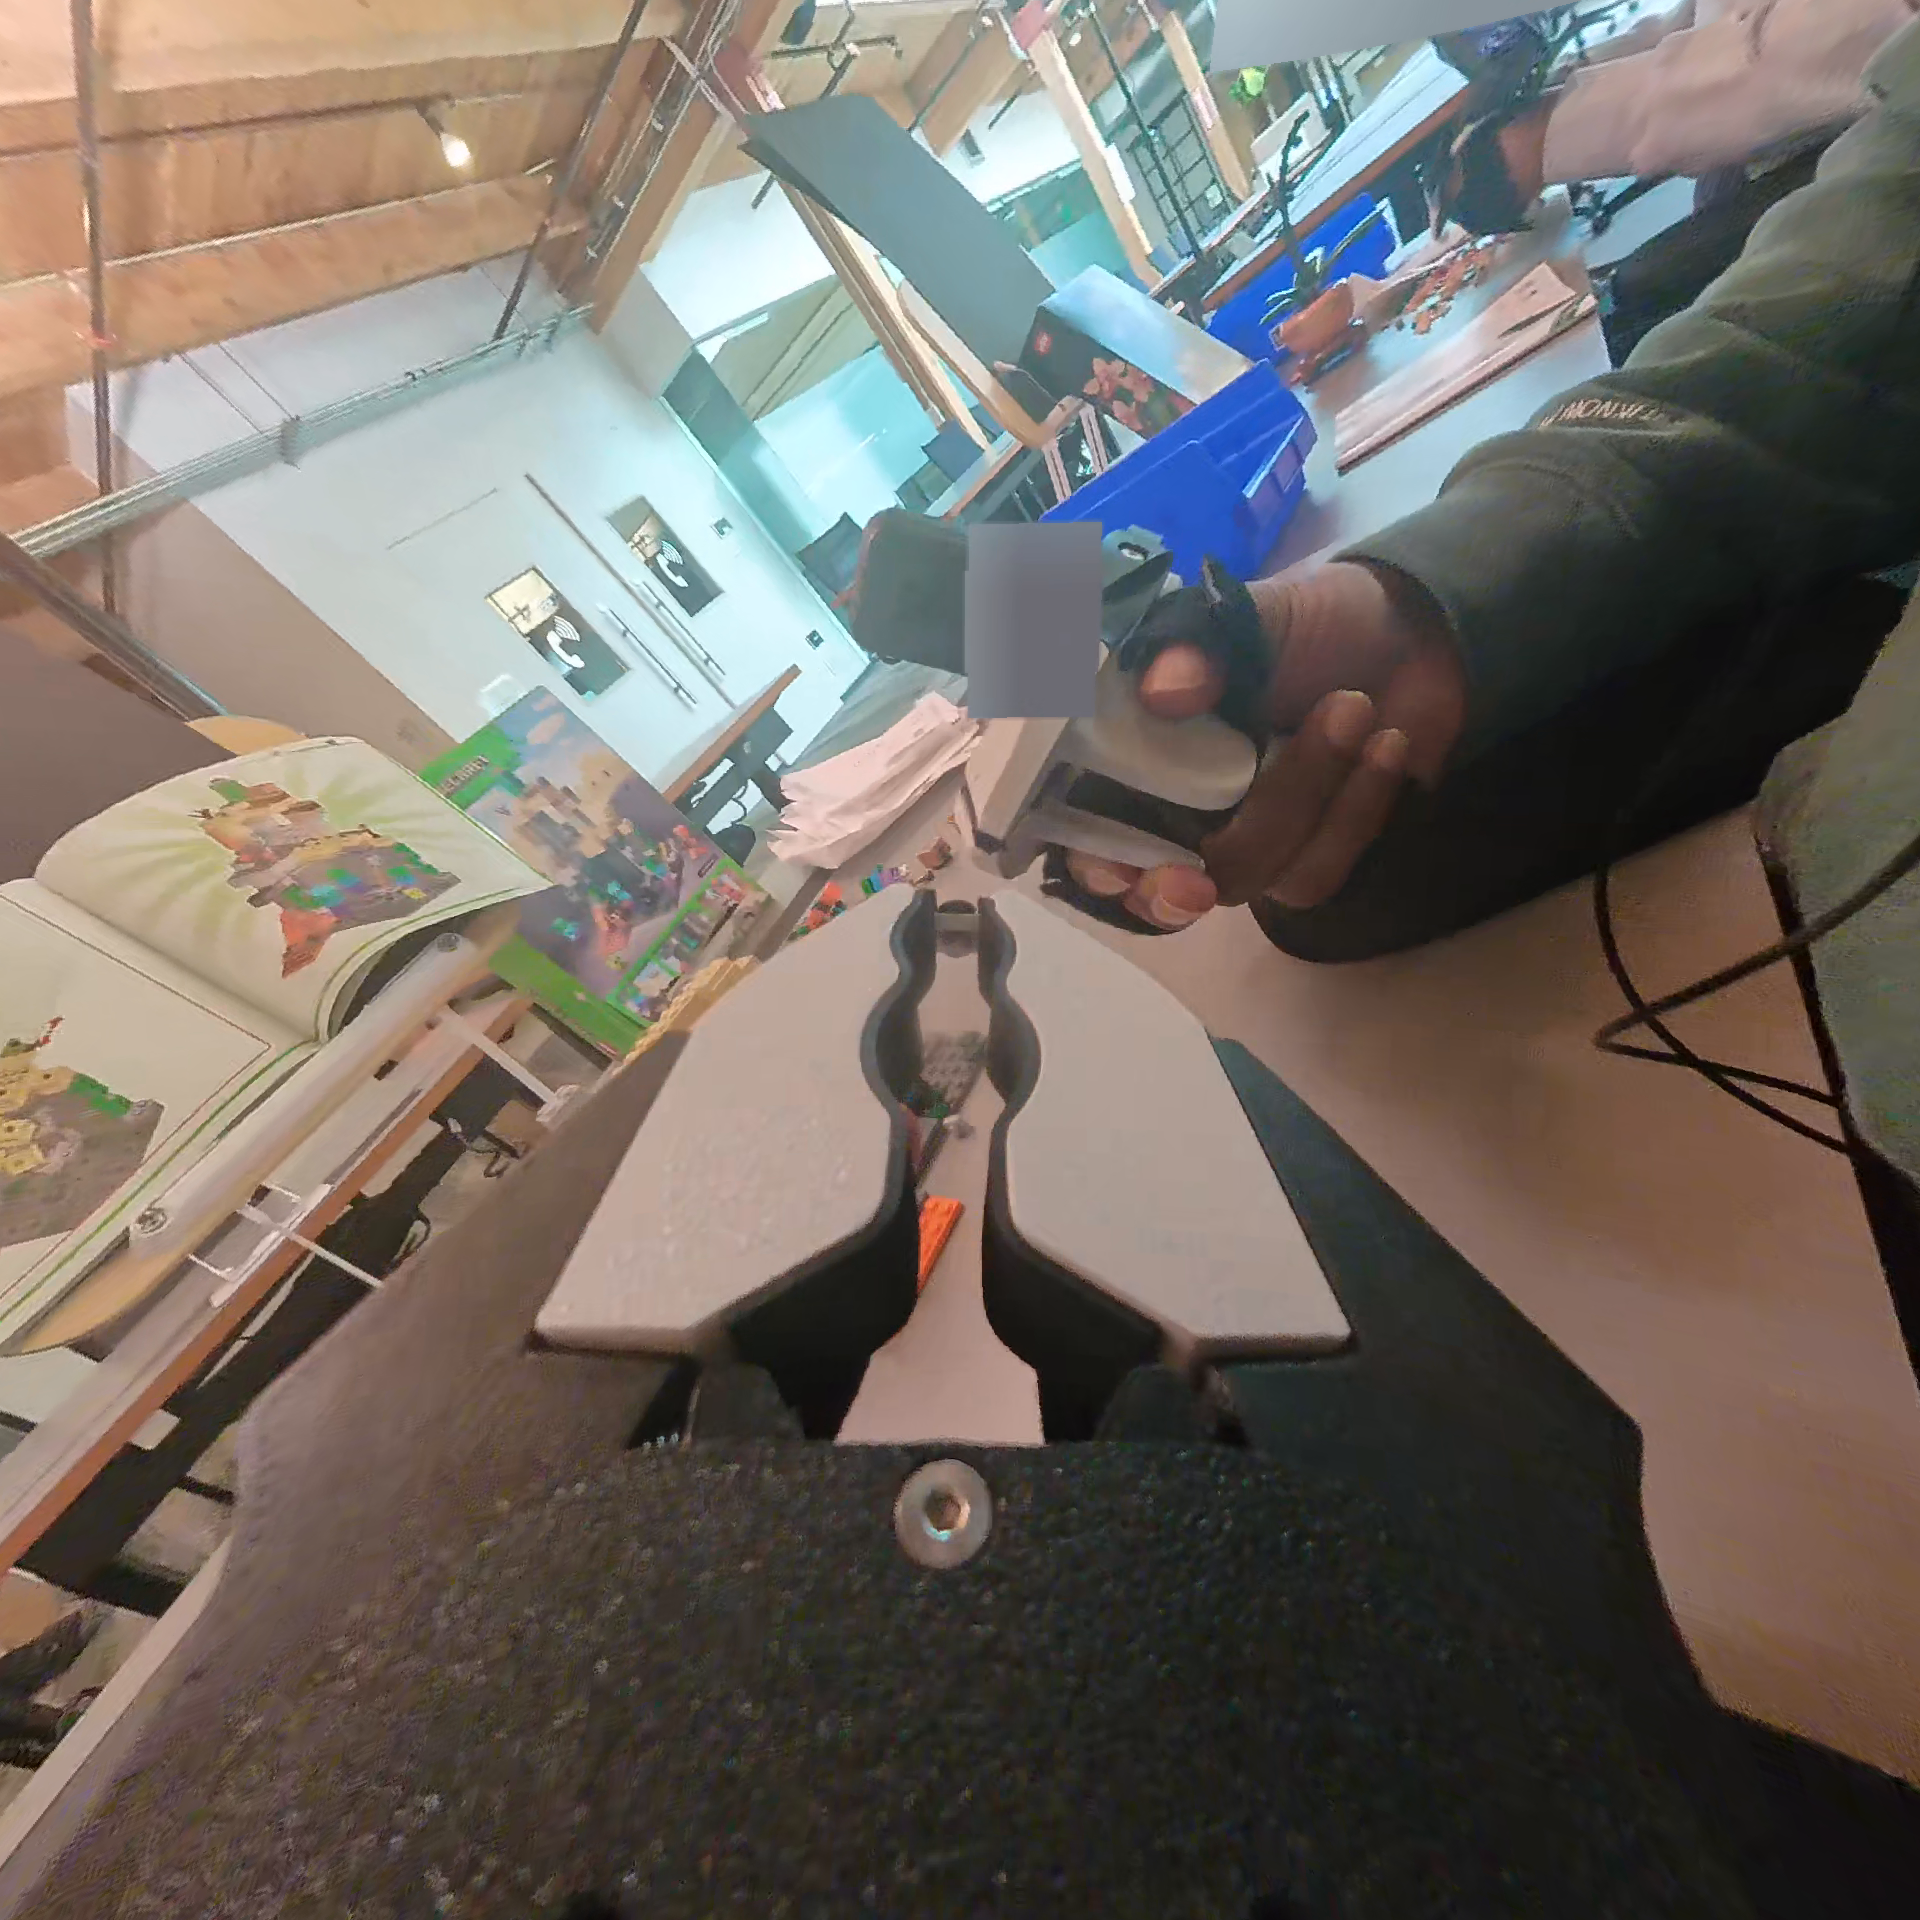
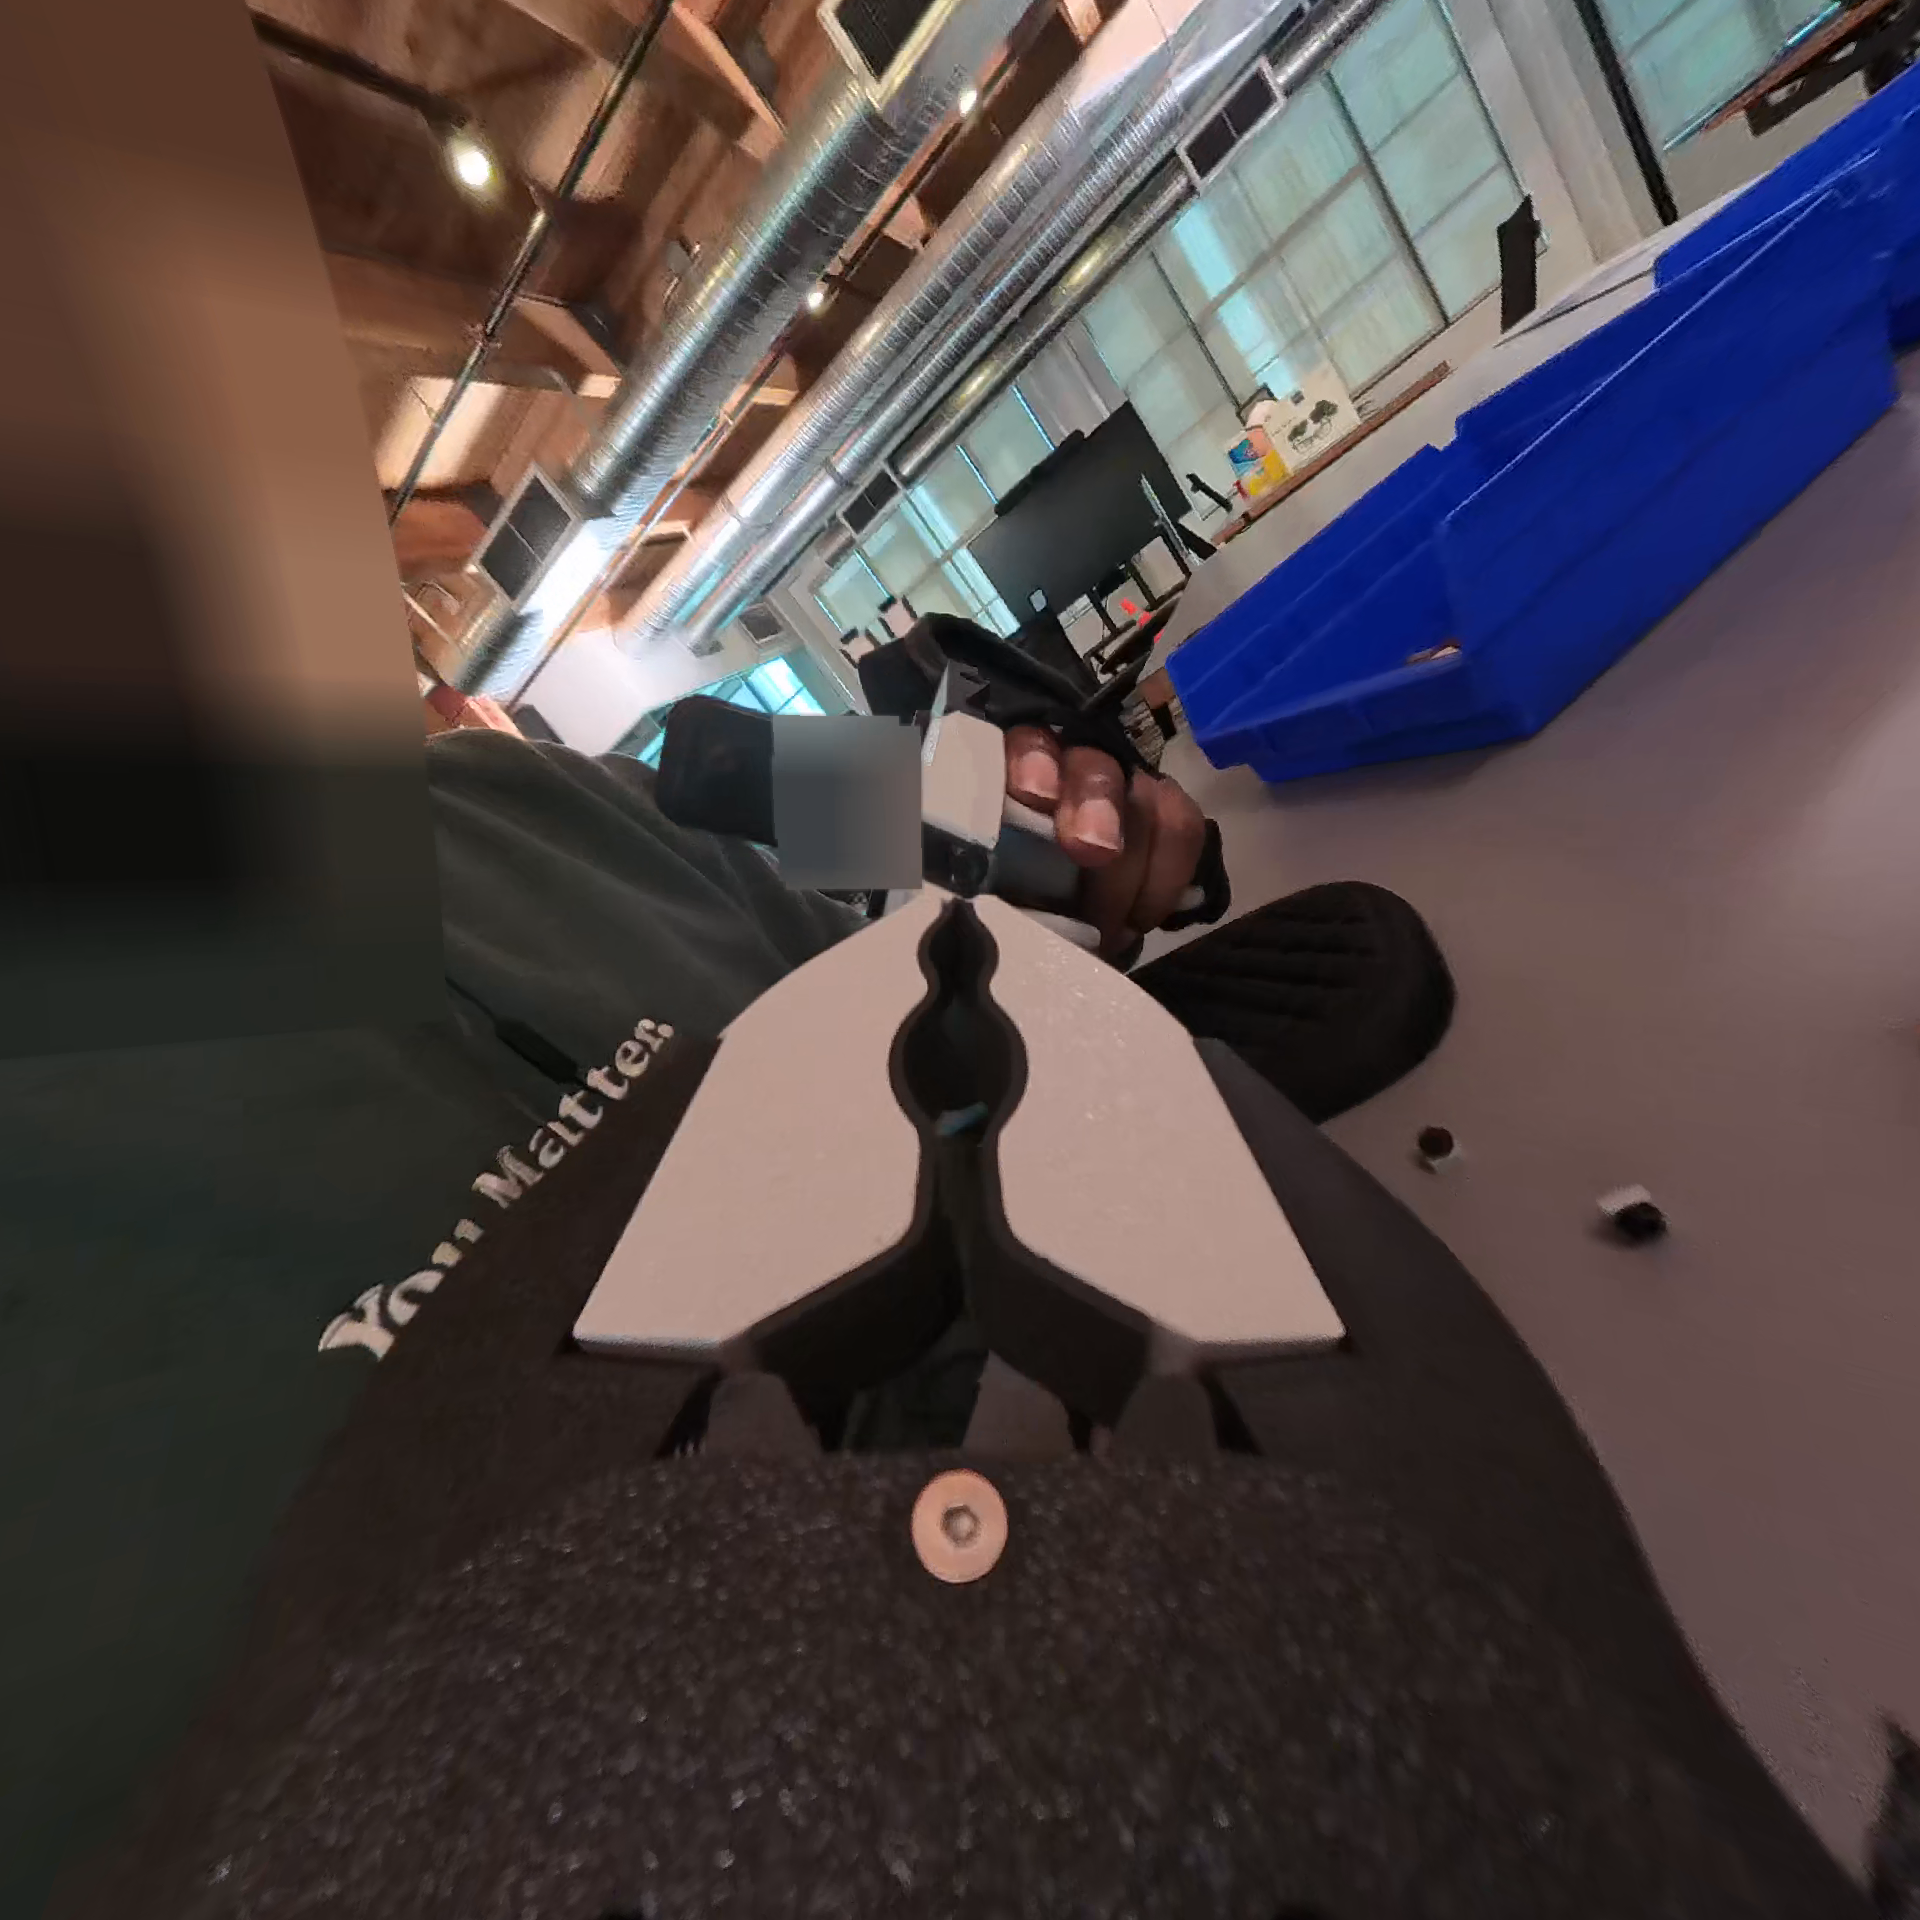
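My left gripper [image 1: 956, 920] is shut on a small grey brick piece [image 1: 956, 916], pinched between its fingertips above the pale table [image 1: 1403, 1195]. My right gripper [image 1: 992, 847], held in a hand [image 1: 1330, 758], hovers just beyond that piece with its tips pointing down at it. In the right wrist view my right gripper [image 2: 958, 909] has its fingertips closed together and I see nothing between them. The left gripper [image 2: 966, 800], held in the other hand [image 2: 1101, 810], sits right behind those tips.
An open instruction booklet [image 1: 208, 883] and a toy box [image 1: 603, 831] lie at the left. Loose small bricks [image 1: 883, 883], papers [image 1: 883, 779] and blue bins [image 2: 1558, 540] are farther off. Two small dark pieces [image 2: 1439, 1146] lie on the table, with a black cable [image 1: 1714, 1018] at the right. The grippers are tip to tip, or close to it.
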The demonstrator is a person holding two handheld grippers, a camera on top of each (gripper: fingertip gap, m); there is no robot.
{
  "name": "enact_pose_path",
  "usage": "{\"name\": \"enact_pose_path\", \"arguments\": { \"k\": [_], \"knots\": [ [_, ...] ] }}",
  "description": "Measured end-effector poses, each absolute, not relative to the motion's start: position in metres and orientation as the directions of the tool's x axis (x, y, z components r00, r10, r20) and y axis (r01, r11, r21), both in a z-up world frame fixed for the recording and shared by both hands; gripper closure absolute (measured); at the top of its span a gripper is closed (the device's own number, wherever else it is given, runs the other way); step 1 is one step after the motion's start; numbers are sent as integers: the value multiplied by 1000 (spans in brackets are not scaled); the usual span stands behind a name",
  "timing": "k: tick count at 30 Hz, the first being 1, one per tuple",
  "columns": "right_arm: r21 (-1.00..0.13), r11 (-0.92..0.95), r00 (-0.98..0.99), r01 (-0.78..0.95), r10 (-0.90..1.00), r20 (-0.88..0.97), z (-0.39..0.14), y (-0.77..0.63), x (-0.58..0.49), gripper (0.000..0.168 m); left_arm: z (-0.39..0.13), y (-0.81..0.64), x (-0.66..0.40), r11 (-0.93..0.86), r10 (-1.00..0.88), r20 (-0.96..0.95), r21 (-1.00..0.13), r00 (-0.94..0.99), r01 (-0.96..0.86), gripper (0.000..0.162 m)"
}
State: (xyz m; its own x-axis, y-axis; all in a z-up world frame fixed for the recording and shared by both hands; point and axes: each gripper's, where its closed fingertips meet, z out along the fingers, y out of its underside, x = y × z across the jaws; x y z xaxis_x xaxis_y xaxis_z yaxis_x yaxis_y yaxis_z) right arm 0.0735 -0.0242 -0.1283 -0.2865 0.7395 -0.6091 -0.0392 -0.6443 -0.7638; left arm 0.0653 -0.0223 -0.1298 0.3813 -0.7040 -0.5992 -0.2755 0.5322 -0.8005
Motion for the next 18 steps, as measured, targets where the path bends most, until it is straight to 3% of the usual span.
{"name": "enact_pose_path", "arguments": {
  "k": [6,10,18],
  "knots": [
    [-772,-635,-278,-15,744,-607,-131,-27,63,168,-133,-19,67,479,-745,-545,-838,384,-260,154],
    [-753,-658,-268,-22,729,-630,-131,-25,61,152,-132,-18,68,461,-756,-527,-850,389,-255,154],
    [-722,-692,-226,-5,704,-673,-136,-20,55,158,-140,-13,72,484,-716,-584,-810,383,-330,154]
  ]
}}
